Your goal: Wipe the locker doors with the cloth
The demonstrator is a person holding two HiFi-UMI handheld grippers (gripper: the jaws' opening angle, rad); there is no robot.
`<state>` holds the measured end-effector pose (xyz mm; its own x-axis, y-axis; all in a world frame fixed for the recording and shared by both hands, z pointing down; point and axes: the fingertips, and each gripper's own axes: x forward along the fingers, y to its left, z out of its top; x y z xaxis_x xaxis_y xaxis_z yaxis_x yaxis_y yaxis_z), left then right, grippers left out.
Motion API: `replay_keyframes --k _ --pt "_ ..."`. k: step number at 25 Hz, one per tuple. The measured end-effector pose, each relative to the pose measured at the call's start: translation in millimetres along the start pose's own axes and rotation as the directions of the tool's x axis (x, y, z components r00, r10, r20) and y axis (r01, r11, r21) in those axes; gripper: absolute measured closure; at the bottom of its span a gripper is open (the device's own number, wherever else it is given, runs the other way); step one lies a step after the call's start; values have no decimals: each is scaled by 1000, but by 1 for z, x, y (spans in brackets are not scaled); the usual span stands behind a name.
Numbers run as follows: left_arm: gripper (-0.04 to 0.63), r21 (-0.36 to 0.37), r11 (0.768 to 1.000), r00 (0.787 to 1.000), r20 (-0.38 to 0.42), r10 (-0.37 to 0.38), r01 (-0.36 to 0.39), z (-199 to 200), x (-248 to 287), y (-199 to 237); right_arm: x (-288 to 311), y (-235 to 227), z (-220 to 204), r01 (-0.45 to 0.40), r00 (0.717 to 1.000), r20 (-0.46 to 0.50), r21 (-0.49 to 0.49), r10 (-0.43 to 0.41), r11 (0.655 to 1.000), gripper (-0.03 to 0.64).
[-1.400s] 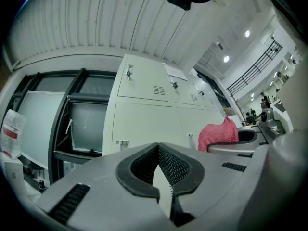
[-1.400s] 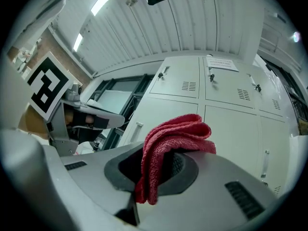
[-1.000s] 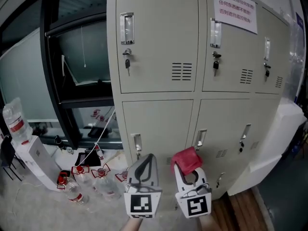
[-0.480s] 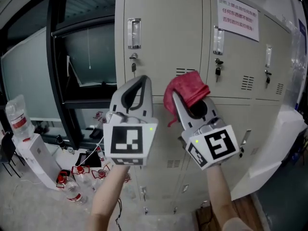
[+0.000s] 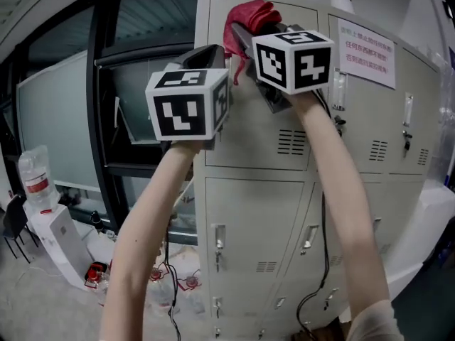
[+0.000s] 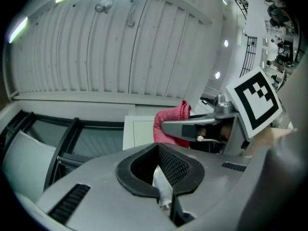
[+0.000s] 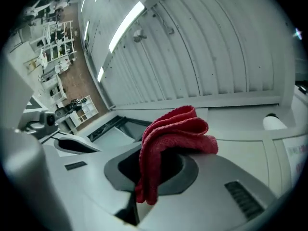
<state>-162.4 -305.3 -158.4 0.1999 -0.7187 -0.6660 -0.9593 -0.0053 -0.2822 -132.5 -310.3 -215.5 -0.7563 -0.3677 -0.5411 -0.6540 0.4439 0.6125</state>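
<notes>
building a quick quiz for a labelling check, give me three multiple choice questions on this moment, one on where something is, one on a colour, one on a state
1. Where is the cloth?
A) lying on the floor
B) held up near the top of the upper-left locker door
C) hung on a lower door handle

2. What colour is the cloth?
A) blue
B) yellow
C) red

3. How are the left tongs?
A) shut with nothing in them
B) shut on the cloth
C) wide open around a key

Answers:
1 B, the head view shows the cloth gripped in the right tongs, raised by the top of that door.
2 C, it shows red in all three views.
3 A, the left gripper view shows them closed and holding nothing.
</notes>
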Motion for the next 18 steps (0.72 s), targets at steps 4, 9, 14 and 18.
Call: replay_keyframes --k 4,9,14,18 --pt "580 41 998 998 -34 49 -47 4 20 30 56 -13 4 13 992 -122 -116 -27 993 575" --pt "578 23 998 998 -27 56 -55 10 30 43 95 -10 1 -21 970 -244 -154 -17 988 574" --pt "578 -3 999 999 -37 37 -37 1 40 39 112 -13 -1 -4 957 -288 -150 -40 989 574" --pt "580 -38 999 999 -20 26 -27 1 42 38 114 -16 0 -6 952 -304 -147 -40 989 574"
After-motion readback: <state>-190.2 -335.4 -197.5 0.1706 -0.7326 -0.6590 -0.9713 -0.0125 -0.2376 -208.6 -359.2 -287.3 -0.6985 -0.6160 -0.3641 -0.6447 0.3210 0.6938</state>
